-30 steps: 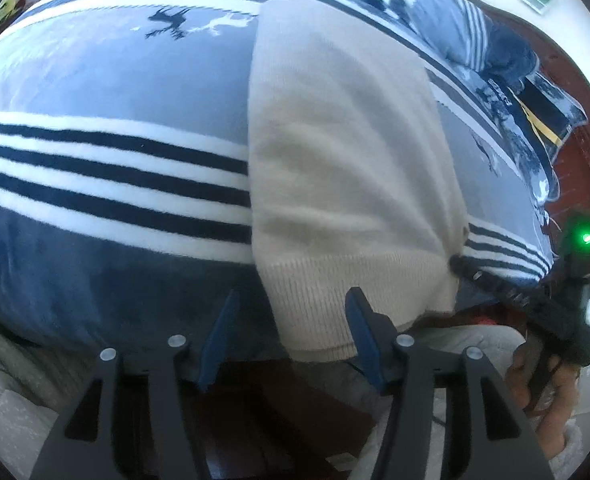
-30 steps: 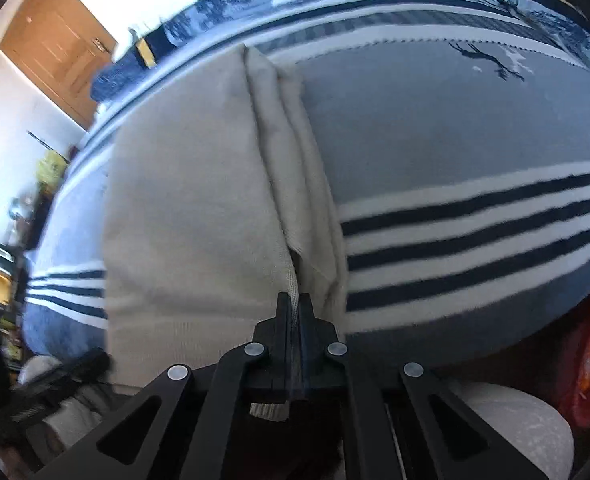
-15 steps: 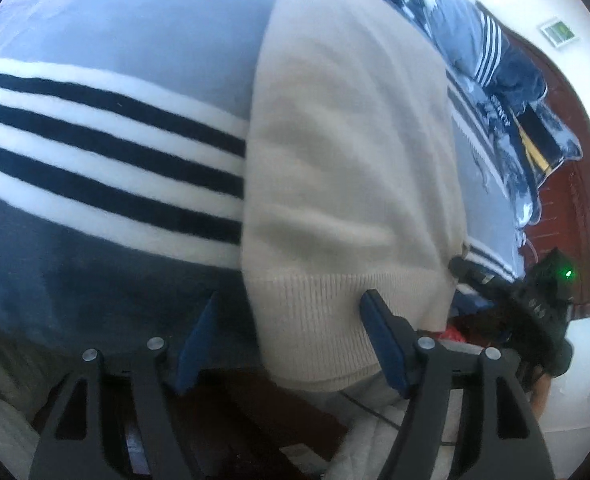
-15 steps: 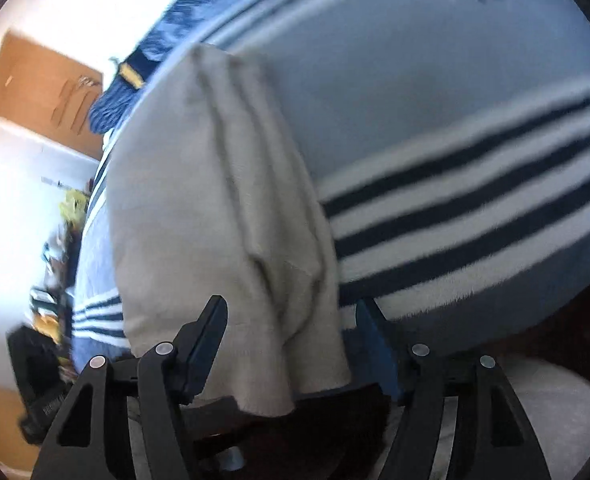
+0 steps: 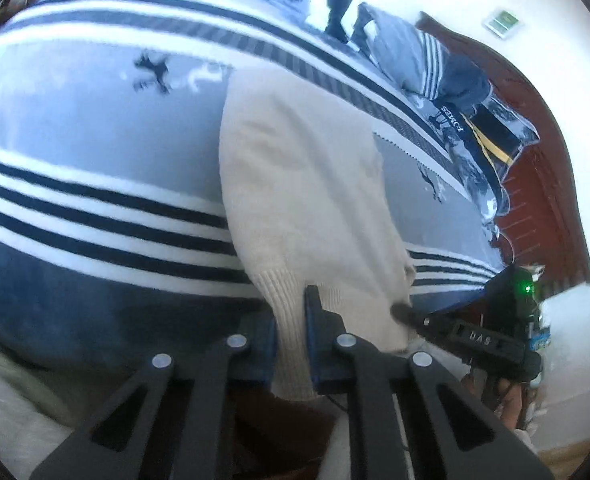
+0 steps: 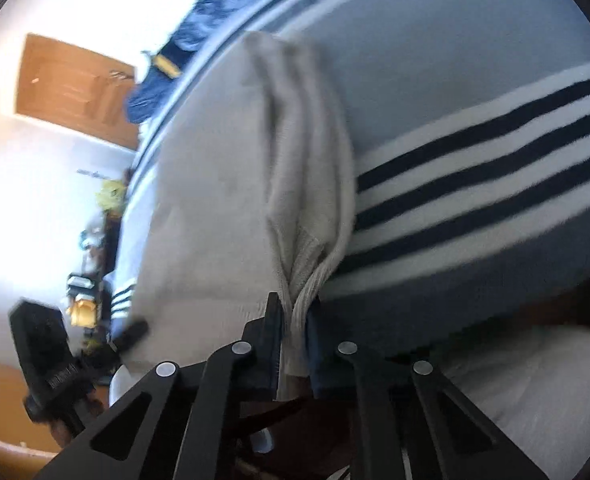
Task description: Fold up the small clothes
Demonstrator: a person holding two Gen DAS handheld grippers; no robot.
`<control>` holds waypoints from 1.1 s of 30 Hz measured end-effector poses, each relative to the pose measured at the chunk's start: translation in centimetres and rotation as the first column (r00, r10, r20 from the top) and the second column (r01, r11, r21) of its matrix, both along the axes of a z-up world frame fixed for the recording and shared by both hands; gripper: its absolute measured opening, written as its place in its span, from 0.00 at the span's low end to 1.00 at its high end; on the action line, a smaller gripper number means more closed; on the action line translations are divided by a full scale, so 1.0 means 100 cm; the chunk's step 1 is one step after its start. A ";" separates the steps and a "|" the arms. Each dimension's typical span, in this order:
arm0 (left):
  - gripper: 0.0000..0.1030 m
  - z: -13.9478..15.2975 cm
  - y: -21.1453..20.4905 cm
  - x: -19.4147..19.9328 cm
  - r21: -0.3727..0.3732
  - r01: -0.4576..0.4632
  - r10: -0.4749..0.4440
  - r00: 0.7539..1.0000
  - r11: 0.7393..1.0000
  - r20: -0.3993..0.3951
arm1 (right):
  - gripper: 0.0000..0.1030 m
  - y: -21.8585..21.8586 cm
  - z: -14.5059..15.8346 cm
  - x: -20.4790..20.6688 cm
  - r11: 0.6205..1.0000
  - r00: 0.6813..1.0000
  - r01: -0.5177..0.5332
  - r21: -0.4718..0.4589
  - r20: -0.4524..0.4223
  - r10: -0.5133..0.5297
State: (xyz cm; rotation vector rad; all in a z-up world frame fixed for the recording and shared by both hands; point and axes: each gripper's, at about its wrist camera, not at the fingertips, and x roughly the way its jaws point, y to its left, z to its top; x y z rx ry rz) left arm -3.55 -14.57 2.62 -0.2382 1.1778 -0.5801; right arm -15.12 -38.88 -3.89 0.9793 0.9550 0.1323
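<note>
A cream knitted sweater [image 5: 303, 184] lies folded lengthwise on the striped blue blanket [image 5: 75, 140]. My left gripper [image 5: 291, 320] is closing, its jaws pressing on the ribbed hem at the sweater's near left corner. In the right wrist view the sweater [image 6: 215, 200] shows folded layers along its right edge. There my right gripper [image 6: 295, 312] is closing too, pinching the bunched ribbed hem at the near right corner. Each gripper shows in the other's view: the right gripper [image 5: 411, 316] at the hem's far side, the left gripper [image 6: 135, 328] at lower left.
The blanket [image 6: 455, 80] covers a bed whose near edge runs just under the grippers. Pillows [image 5: 435, 64] and a reddish wooden headboard [image 5: 543, 200] are at the far right end. A wooden door [image 6: 75, 88] and cluttered shelves stand beyond the bed's left end.
Both grippers opened wide around the hem, then shut on it. The left gripper has lifted, so more of the bed shows. The right gripper has rolled and tilted.
</note>
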 end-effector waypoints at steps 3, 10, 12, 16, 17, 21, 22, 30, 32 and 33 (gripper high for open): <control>0.13 -0.034 0.009 -0.003 0.145 0.008 -0.006 1.000 0.989 -0.014 | 0.10 0.029 -0.013 -0.003 0.999 0.998 0.002 0.039 -0.061 0.001; 0.45 -0.037 0.027 -0.020 0.200 -0.075 0.066 0.996 0.977 0.051 | 0.26 0.034 -0.023 0.002 1.000 0.991 0.006 0.003 -0.132 -0.006; 0.69 -0.016 0.036 -0.016 0.126 -0.118 0.105 0.989 0.985 0.105 | 0.43 0.026 -0.005 -0.004 0.998 0.996 0.054 -0.041 -0.072 -0.057; 0.70 -0.002 0.041 0.009 0.079 -0.136 0.129 0.988 0.988 0.087 | 0.51 0.018 0.041 0.007 0.984 0.997 0.062 -0.165 0.047 -0.055; 0.70 -0.002 0.039 0.020 0.064 -0.136 0.132 0.989 0.989 0.068 | 0.51 0.014 0.048 0.013 0.982 0.997 0.045 -0.183 0.062 -0.034; 0.70 -0.007 0.028 0.061 0.060 -0.143 0.141 0.989 0.988 0.042 | 0.51 -0.001 0.061 0.058 0.981 0.995 0.008 -0.192 0.098 0.012; 0.70 -0.009 0.024 0.074 0.072 -0.144 0.142 0.989 0.987 0.033 | 0.51 -0.003 0.062 0.074 0.983 0.994 -0.002 -0.182 0.110 0.022; 0.70 -0.039 -0.002 0.149 0.040 -0.184 0.187 0.980 0.982 -0.068 | 0.50 -0.043 0.035 0.169 0.989 0.999 0.016 -0.145 0.040 -0.010; 0.70 -0.048 -0.012 0.163 0.080 -0.189 0.195 0.979 0.979 -0.068 | 0.47 -0.050 0.024 0.186 0.991 1.000 0.019 -0.131 0.020 -0.017; 0.70 -0.049 -0.015 0.165 0.107 -0.195 0.201 0.978 0.975 -0.048 | 0.41 -0.052 0.019 0.192 0.993 1.000 0.008 -0.120 0.002 -0.008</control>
